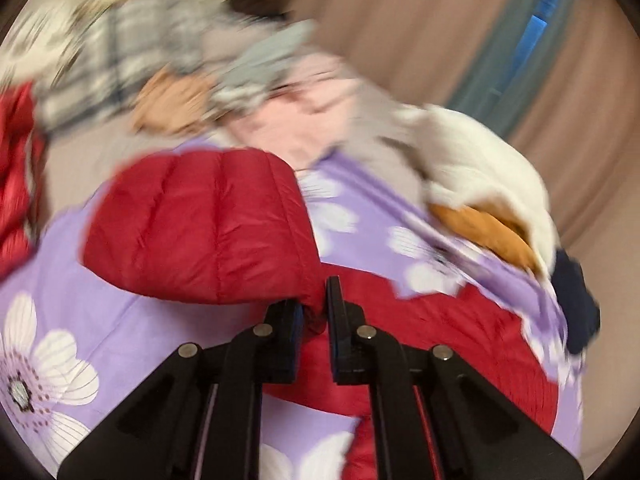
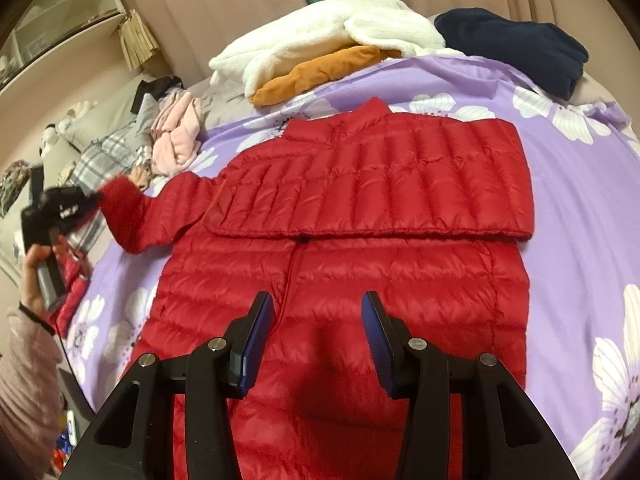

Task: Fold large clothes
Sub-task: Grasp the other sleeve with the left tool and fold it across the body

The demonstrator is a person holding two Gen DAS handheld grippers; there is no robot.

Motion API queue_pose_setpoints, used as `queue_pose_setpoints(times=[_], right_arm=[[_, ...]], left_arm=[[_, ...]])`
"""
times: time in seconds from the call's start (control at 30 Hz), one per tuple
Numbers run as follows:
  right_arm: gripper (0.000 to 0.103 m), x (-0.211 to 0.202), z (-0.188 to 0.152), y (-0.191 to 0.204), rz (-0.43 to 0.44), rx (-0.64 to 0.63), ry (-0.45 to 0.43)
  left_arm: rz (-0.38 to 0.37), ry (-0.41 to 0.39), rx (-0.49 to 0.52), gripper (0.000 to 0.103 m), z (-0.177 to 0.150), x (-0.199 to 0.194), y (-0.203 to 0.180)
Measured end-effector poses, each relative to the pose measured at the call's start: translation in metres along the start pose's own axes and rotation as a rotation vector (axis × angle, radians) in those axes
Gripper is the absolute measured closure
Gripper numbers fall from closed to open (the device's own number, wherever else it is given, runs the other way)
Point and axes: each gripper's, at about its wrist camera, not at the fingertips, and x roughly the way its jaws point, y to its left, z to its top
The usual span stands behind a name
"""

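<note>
- Folding the red puffer jacket point(image 2: 360, 208) is in the sleeve stage; the jacket lies flat on the bed point(image 2: 568, 208), on a purple sheet with white flowers, with the collar at the far end and the hem close to the right gripper point(image 2: 318, 340);
- the long axis of the jacket runs from hem to collar, away from the right wrist camera; one sleeve is already laid across the chest as a flat band, so that band lies crosswise to the axis;
- the left gripper point(image 1: 316, 312) is closed on the cuff of the other sleeve point(image 1: 200, 232); in the right wrist view this sleeve sticks out to the left side of the body, raised off the sheet, towards the person's hand point(image 2: 34, 276);
- the right gripper is open, with nothing between its pads; it hovers above the lower part of the jacket, near the zip line;
- to do this step well, I think the cuff should be carried across the chest, level, and put down on top of the first sleeve, so both bands lie parallel; the shoulder should become the fold line, straight along the side edge;
- the filling is slippery and puffy, so the right gripper could press the body down while the sleeve travels; otherwise the whole jacket may slide on the sheet;
- other clothes, a white fleece point(image 2: 320, 28) and a dark garment point(image 2: 516, 44), lie beyond the collar, apart from the jacket.
</note>
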Motion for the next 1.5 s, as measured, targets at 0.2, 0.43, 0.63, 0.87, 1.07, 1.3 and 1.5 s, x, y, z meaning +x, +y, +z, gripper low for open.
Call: queue_pose_setpoints(times=[0.2,0.43,0.63,0.87,1.07,1.3,1.5], right_arm=[[0.057,-0.015,-0.007,-0.013,-0.007,0.029,-0.018],[0.057,-0.031,-0.017,-0.04,-0.028,0.11,-0.041],[0.044,-0.035,-0.022,-0.066,-0.012,0.214,-0.044],[0.04,-0.02,-0.015,-0.083,0.06,0.346,-0.034],[0.04,0.002,0.02,-0.079,0.088,0.342,-0.075],[0.04,0.062,0.063,-0.084,0.026,0.356,-0.016],[0.082,0.061,0.055,-0.073,0.022,0.334,-0.03]], left_arm=[[-0.065,-0.033,0.35,0.091,-0.038,-0.013,-0.11],[-0.139,0.092,0.71,0.087,-0.125,0.019,-0.209],[-0.2,0.285,0.812,0.061,-0.181,0.051,-0.235],[-0.181,0.262,0.753,0.026,-0.182,0.043,-0.215],[-0.118,0.243,0.587,0.02,-0.176,0.011,-0.154],[-0.036,0.317,0.415,0.02,-0.188,-0.003,-0.078],[-0.039,0.39,0.283,0.02,-0.2,-0.007,-0.042]])
